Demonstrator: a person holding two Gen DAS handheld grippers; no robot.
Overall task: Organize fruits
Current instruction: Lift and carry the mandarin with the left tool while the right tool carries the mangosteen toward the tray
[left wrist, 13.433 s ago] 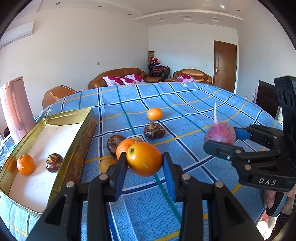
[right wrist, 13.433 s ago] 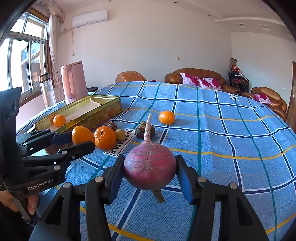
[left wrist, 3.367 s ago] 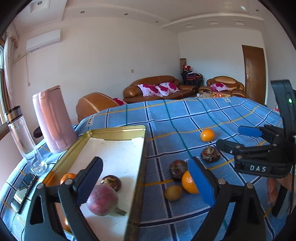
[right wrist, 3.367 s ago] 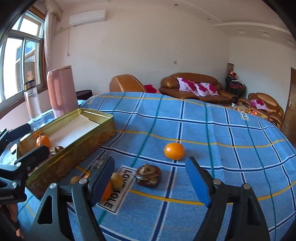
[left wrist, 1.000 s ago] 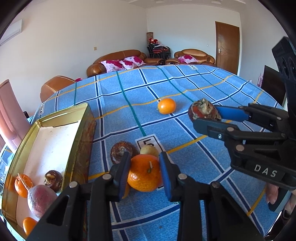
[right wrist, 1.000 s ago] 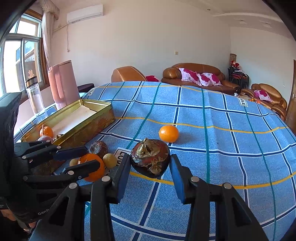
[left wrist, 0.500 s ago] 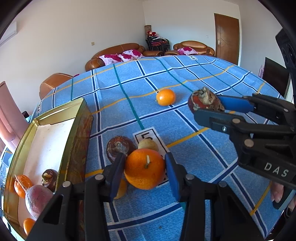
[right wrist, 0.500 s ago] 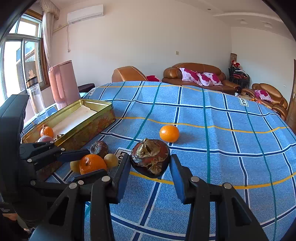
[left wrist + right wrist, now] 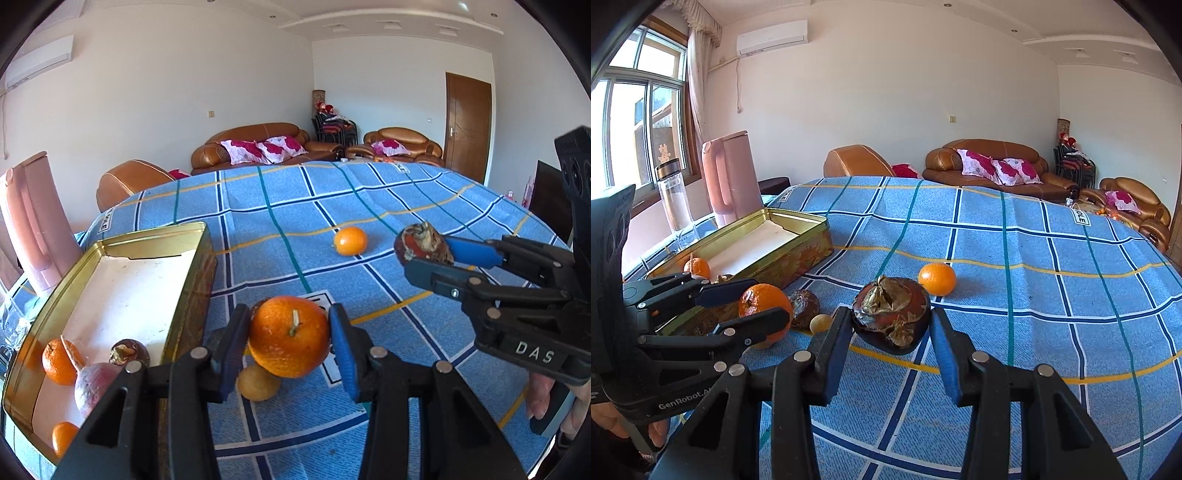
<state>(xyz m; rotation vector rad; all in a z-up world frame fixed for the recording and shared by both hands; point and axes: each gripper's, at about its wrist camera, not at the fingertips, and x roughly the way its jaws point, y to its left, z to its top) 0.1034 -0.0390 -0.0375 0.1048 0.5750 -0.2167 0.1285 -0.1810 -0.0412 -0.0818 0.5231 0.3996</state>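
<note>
My left gripper (image 9: 290, 341) is shut on a large orange (image 9: 290, 336) and holds it above the blue checked tablecloth, right of the gold tin tray (image 9: 192, 266). My right gripper (image 9: 892, 328) is shut on a dark red dried-up fruit (image 9: 891, 319), lifted off the cloth; it shows in the left wrist view (image 9: 423, 248) too. The tray holds two small oranges (image 9: 58, 362), a pink radish (image 9: 96, 384) and a dark fruit (image 9: 129, 352). On the cloth lie a small orange (image 9: 937, 278), a dark brown fruit (image 9: 804, 302) and a small yellowish fruit (image 9: 258, 382).
A pink kettle (image 9: 729, 173) and a clear bottle (image 9: 674, 199) stand behind the tray at the table's left edge. The tray (image 9: 783, 254) lies left of both grippers. Brown sofas (image 9: 993, 166) are beyond the table.
My left gripper has lifted the large orange off the cloth and tilted up; the yellowish fruit now lies below it. My right gripper holds the dark red fruit slightly higher.
</note>
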